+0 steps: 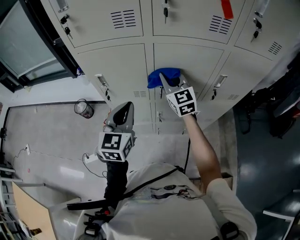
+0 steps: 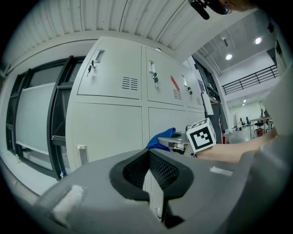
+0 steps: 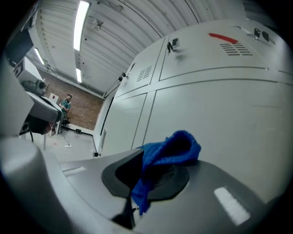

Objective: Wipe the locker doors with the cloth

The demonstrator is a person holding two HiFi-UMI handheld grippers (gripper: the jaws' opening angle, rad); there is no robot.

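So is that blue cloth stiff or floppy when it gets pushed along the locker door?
Probably floppy: the blue cloth bunches and droops where the right gripper pinches it. Likely light, since one pinched fold holds it. Its fuzzy weave should drag on the locker door, not slip.

— How many grippers were there?
— Two. The left gripper (image 1: 125, 108) sat just off centre toward 8 o'clock, and the right gripper (image 1: 164, 78) was at 12. Each carried one marker cube (image 1: 112, 146).
— Cloths?
— One blue cloth (image 1: 153, 79), at 12 o'clock.
— And doors?
— Six doors (image 1: 115, 70) showed in the head view, in two rows of three. Five vents (image 1: 124, 18) could be counted on them, and one red strip (image 1: 226, 8) at 1 o'clock.
— Anything on the floor?
— One jar (image 1: 84, 108), at 9 o'clock.
— Lights?
— Three strip lights (image 3: 81, 23) in the right gripper view, between 10 and 11 o'clock.
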